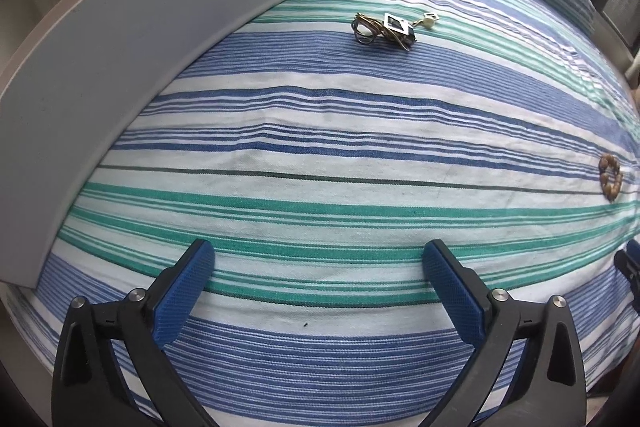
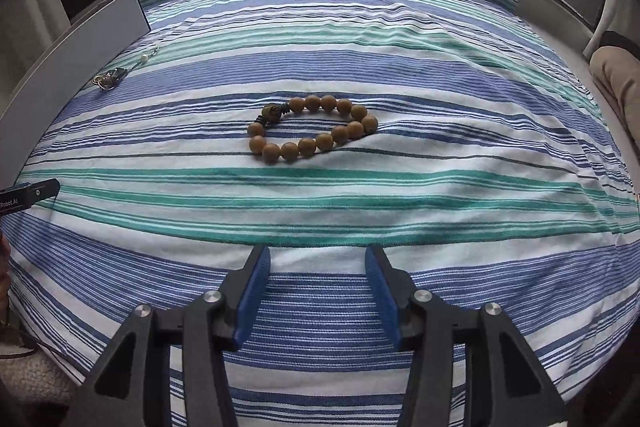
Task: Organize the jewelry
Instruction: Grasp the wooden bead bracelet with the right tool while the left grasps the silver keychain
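Both of your grippers hang over the striped bed cover [image 1: 320,131] with nothing held: left gripper [image 1: 318,267] fingers spread wide, right gripper [image 2: 318,273] fingers partly apart. Wooden bead bracelet [image 2: 312,129] lies flat ahead of your right fingers, untouched. Tangled jewelry pile [image 1: 382,29] sits well ahead of your left, near the grey panel [image 1: 120,67].

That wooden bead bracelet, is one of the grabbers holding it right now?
No: the bead bracelet lies loose on the striped bedspread, well ahead of the right gripper, whose jaws stand apart with nothing between them.
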Available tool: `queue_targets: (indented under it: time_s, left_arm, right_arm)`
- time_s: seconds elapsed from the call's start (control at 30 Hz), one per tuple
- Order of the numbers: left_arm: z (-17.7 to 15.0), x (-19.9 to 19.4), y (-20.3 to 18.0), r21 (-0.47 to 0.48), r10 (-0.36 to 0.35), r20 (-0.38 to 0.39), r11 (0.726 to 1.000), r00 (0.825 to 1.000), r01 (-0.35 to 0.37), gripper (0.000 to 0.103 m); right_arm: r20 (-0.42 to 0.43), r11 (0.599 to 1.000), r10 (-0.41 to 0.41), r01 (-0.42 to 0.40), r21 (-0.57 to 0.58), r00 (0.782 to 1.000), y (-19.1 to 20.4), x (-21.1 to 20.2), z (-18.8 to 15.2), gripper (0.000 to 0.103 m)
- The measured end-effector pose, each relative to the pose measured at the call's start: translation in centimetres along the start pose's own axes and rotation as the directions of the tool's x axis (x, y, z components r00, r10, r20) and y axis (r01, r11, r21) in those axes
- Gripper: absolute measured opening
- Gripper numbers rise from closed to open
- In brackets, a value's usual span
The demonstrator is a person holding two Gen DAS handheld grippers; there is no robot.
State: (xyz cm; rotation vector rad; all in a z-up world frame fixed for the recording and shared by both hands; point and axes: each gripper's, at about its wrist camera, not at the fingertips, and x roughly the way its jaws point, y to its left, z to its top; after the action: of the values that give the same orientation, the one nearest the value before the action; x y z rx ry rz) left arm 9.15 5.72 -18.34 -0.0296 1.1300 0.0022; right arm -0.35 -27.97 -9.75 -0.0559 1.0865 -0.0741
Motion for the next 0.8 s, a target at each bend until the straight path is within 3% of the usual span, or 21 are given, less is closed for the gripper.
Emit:
queue_targets:
  time_s: [0.3,0.53,0.63,0.8]
  left_arm:
    - [-1.9,-1.5,0.6,-0.006,0.003,0.027,1.0,1.0,-0.003,0.103]
    - [-0.6,-1.4,0.9,0.054,-0.027,-0.06,0.998,0.998,0.03,0.102]
    - [0.1,-2.3,0.7,0.083,-0.041,-0.051,0.996,0.998,0.045,0.102]
    - [1.7,-3.7,0.2,0.128,-0.075,-0.051,0.989,0.996,0.081,0.102]
  right_arm:
    - [0.005,1.0,-0.007,0.007,0.013,1.0,0.3,0.1,0.0,0.064]
    - [-0.065,1.0,0.018,-0.017,0.015,0.998,0.0,0.3,0.7,0.064]
    - [-0.082,0.995,0.075,-0.069,0.073,0.994,-0.9,-0.4,1.4,0.064]
    - [-0.065,0.994,0.095,-0.091,0.058,0.993,-0.5,-1.7,3.4,0.064]
